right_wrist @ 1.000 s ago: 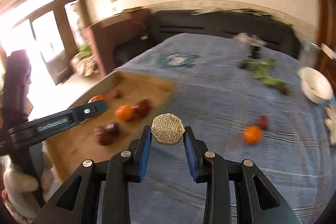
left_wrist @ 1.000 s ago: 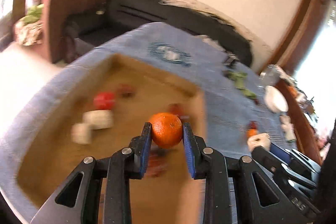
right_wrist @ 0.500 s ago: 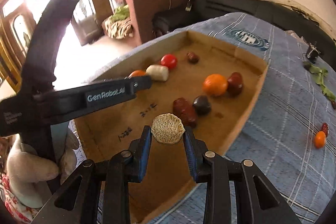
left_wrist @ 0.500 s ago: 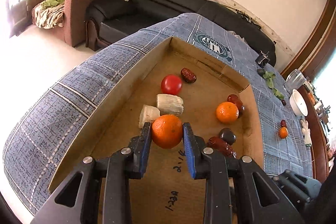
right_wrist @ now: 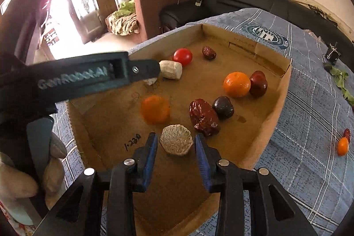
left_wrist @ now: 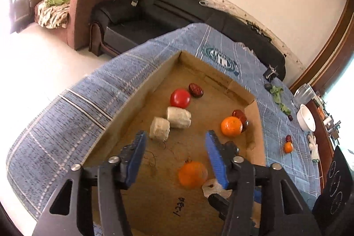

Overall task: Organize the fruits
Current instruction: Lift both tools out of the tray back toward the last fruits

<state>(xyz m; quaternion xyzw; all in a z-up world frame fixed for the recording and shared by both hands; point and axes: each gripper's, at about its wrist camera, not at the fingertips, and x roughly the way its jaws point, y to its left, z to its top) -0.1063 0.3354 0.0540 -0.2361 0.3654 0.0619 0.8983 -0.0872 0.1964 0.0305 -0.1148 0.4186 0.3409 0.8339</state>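
Cardboard box (right_wrist: 274,101) holds the fruit. The left gripper (left_wrist: 174,160) is opening, its blurred orange (left_wrist: 192,174) free below, while the right gripper (right_wrist: 176,144) opens around a beige cut slice (right_wrist: 176,142), pads just clear.

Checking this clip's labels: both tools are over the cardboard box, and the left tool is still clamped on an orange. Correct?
Not quite. In the left wrist view the left tool is opening, with the orange blurred and loose below its pads over the cardboard box. Both tools, including the right tool, are over the box.
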